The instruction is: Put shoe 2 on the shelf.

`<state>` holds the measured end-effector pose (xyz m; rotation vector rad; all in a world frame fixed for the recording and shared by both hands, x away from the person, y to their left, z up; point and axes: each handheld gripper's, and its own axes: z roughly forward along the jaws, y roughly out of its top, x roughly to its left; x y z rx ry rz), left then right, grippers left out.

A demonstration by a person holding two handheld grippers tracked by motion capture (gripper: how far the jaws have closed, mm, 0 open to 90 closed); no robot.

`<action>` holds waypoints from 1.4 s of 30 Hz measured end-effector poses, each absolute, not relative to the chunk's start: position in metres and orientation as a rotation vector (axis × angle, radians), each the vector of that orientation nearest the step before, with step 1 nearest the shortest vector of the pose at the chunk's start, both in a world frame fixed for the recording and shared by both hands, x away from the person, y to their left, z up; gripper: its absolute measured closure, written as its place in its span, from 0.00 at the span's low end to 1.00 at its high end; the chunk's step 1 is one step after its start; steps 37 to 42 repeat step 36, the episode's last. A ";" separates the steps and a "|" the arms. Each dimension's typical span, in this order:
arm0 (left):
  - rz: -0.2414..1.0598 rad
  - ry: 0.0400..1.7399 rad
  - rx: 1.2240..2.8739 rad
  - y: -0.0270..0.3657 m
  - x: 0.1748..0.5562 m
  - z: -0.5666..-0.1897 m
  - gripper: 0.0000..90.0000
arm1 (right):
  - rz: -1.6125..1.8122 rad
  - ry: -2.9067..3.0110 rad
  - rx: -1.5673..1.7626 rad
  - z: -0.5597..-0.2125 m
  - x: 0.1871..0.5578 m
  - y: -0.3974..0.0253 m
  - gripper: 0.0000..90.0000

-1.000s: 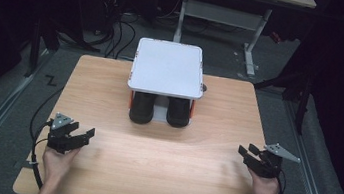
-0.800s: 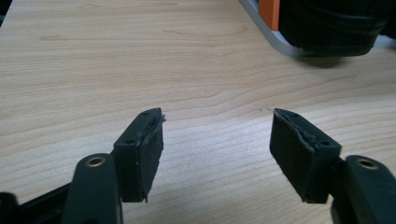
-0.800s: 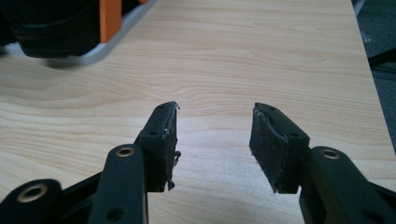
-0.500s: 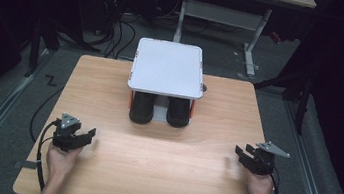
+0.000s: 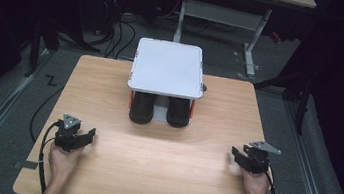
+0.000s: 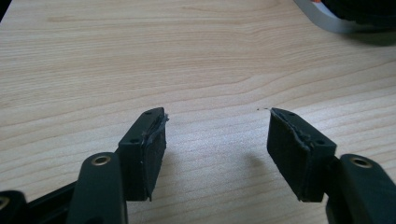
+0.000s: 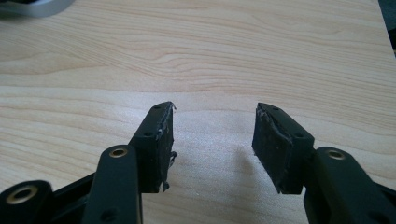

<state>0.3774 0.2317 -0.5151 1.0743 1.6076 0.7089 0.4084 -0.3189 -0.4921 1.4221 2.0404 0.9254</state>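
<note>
- Left gripper [image 5: 85, 136]: rests low at the near left of the wooden table [image 5: 110, 94], held by the left hand [image 5: 63, 161]; in the left gripper view its jaws stand spread with bare wood between them, grasping nothing.
- Right gripper [image 5: 238, 155]: rests at the near right of the table, held by the right hand [image 5: 253, 184]; in the right gripper view its jaws are likewise parted and empty.
- Object nearest the grippers: a white box with a flat lid [image 5: 167, 67] stands at the far middle of the table, well apart from both grippers. Two black cylinders [image 5: 142, 108] sit side by side under its near edge, and red-orange parts show at its sides. Whether the cylinders are fixed to the box cannot be told.
- Count: two grippers, two hands, one white box, two black cylinders, one table. A small dark round item [image 5: 204, 87] lies just beside the box's right edge; what it is cannot be told.
- Risk, judged: the box lies a long reach ahead, so a one-sided push could slide or turn it toward the far edge.
- Risk, judged: the lid is broad and smooth; jaws closing on its rim alone may slip or tilt it.
- Risk, judged: the trailing cable [image 5: 43, 150] at the left could drag during a forward reach.
</note>
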 end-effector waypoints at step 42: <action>0.712 1.641 1.129 0.227 0.381 -0.519 0.26 | 0.884 2.058 1.443 -0.501 0.414 -0.314 0.42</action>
